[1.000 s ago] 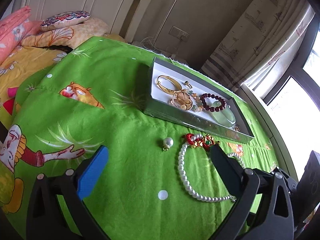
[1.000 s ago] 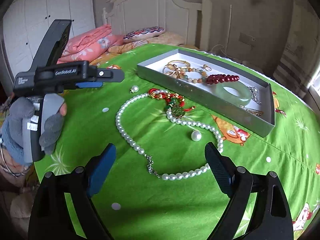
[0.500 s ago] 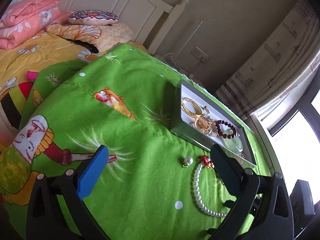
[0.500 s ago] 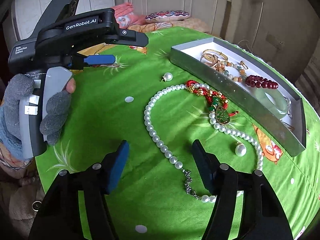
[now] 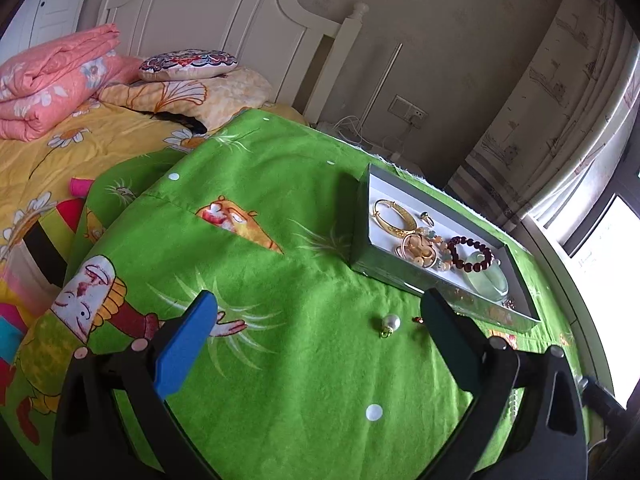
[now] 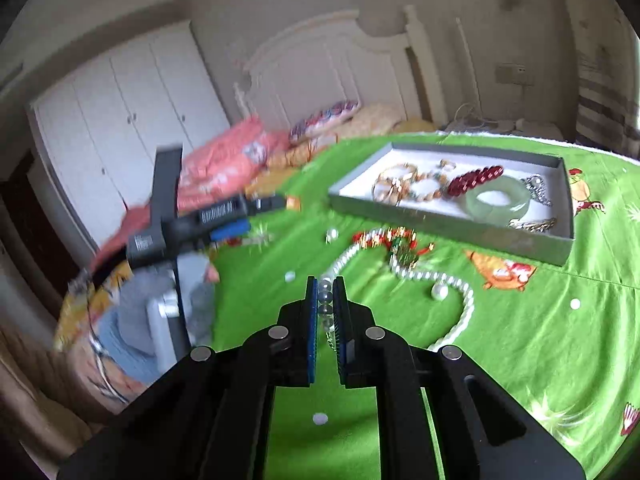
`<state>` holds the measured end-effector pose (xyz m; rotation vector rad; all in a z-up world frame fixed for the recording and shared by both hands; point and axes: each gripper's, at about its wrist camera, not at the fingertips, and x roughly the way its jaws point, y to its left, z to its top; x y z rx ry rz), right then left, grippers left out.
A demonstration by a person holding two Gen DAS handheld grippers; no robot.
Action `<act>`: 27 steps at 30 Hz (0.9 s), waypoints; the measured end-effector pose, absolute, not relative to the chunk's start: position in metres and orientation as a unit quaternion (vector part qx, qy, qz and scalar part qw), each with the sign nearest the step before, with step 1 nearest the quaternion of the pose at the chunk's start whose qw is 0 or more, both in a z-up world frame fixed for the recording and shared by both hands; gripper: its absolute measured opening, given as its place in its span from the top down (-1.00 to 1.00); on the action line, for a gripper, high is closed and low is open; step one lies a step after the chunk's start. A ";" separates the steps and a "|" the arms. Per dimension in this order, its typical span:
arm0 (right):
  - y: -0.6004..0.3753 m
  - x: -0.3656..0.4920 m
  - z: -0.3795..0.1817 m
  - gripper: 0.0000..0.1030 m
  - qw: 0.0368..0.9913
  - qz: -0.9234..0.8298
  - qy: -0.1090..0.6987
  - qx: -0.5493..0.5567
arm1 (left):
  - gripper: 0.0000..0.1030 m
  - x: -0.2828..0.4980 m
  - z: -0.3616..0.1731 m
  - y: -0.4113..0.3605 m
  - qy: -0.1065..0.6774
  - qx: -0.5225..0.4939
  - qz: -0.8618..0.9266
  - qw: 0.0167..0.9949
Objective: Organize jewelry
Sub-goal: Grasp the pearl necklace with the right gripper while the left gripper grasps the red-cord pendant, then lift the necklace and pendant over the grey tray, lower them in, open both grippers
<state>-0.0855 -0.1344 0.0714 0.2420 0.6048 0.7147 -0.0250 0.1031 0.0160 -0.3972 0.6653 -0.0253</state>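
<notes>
A long pearl necklace with a red, gold and green pendant lies on the green cloth. My right gripper is shut on a stretch of its pearls. A grey jewelry tray behind it holds gold bangles, a dark red bead bracelet and a jade bangle. Two loose pearl pendants lie on the cloth. My left gripper is open and empty, held back from the tray; it also shows at the left of the right wrist view.
The green cartoon-print cloth covers a round table that drops off at the left and near edges. A bed with yellow sheets and a pink quilt stands behind. Curtains and a window are at the right.
My right gripper came down and closed on the pearl necklace. My left gripper drew back and to the left, away from the necklace, and stayed open.
</notes>
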 end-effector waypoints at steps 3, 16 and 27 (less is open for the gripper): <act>-0.146 -0.085 0.093 0.80 0.898 0.334 0.252 0.132 | -0.95 -0.021 0.016 0.094 0.334 -0.176 -0.032 0.925; -0.162 -0.137 0.064 0.80 0.879 0.368 0.293 0.084 | -0.56 0.029 0.029 0.001 0.444 -0.036 -0.189 0.875; -0.174 -0.144 0.064 0.79 0.890 0.347 0.277 0.104 | 0.78 0.054 0.001 -0.048 0.464 0.062 -0.198 0.861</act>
